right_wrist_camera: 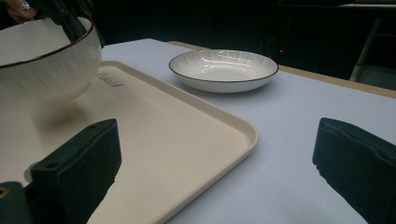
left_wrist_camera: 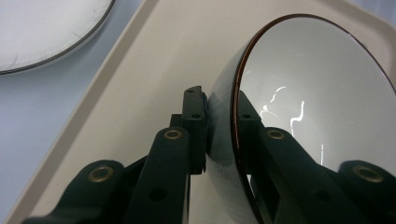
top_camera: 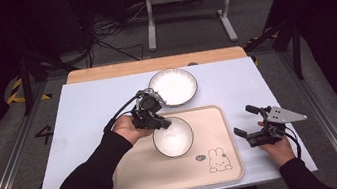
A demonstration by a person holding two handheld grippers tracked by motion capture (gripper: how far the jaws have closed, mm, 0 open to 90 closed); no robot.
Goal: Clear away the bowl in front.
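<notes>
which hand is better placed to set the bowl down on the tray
Left. The left gripper is already clamped on the bowl rim, holding it just over the tray. The right gripper sits open beside the tray, holding nothing.

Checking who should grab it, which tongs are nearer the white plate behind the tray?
Left. The left tongs hold the bowl just in front of the plate; the right tongs hover beyond the tray.
</notes>
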